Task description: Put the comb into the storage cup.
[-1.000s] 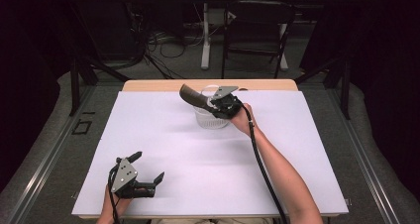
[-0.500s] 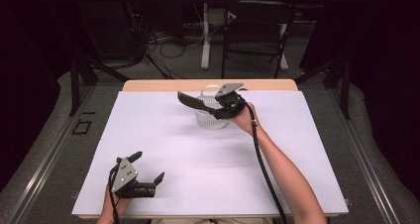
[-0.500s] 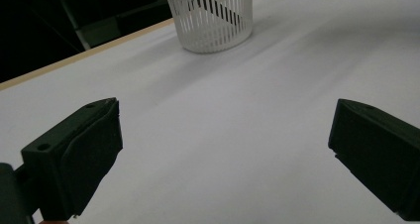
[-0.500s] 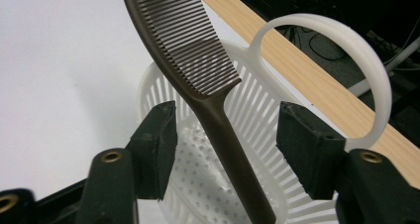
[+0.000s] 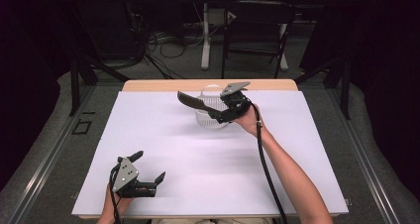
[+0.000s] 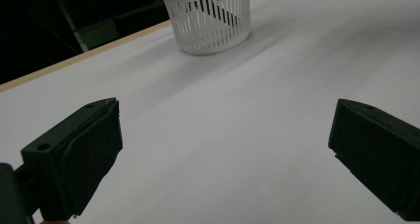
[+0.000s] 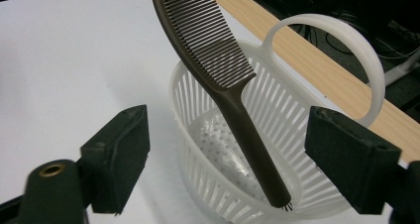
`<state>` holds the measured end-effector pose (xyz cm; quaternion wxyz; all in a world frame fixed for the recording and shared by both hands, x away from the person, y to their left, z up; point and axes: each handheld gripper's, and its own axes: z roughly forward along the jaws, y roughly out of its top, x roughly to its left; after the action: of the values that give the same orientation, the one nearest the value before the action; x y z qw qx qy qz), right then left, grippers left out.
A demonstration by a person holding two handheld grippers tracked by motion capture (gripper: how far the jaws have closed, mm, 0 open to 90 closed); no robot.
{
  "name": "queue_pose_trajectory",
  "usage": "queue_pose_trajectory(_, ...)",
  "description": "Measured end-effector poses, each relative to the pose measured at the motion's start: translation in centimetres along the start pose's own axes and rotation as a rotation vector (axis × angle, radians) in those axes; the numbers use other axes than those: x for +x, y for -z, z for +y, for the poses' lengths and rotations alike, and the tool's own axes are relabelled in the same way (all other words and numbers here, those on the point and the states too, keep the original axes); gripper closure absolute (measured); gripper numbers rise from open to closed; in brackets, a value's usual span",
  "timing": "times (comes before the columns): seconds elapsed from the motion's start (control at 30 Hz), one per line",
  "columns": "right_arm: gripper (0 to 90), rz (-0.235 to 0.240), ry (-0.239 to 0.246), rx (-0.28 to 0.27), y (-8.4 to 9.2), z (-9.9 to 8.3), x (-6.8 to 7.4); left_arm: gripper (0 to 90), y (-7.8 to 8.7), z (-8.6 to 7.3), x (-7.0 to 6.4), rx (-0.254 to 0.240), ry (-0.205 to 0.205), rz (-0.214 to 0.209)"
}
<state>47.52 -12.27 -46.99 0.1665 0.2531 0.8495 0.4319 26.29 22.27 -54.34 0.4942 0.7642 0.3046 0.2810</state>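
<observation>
- A brown plastic comb (image 7: 218,80), long and slightly curved with fine, close teeth, stands handle-down in the basket (image 7: 198,110); its handle tip rests on the inner wall of the near rim.
- The basket is white plastic, round, with slatted sides, a dotted floor and a loop handle (image 7: 356,55).
- The right gripper (image 7: 228,159) has just been opening: its matte black, blocky jaws stand wide, one on each side of the comb handle, neither touching it.
- The high view shows the comb (image 5: 192,101) jutting out leftward past the right gripper (image 5: 218,112).
- The left gripper (image 6: 223,154) has its jaws wide apart over the bare white tabletop (image 6: 237,135), with the basket (image 6: 210,21) well ahead of its fingers.
</observation>
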Motion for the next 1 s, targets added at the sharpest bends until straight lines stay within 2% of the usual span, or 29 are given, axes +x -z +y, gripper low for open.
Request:
queue_pose_trajectory(0.47,8.2,0.044,-0.014,0.007,1.9,-1.1,0.5,0.2,0.2,-0.1,0.0,0.001,0.005,0.007)
queue_pose_trajectory(0.7,4.1,0.037,-0.034,0.02,3.2,-2.3,0.5,0.2,0.2,0.0,-0.1,0.005,0.003,0.006)
queue_pose_trajectory(1.0,1.7,0.026,-0.038,0.049,4.9,-4.0,0.7,0.2,0.1,0.0,-0.1,0.007,0.002,0.004)
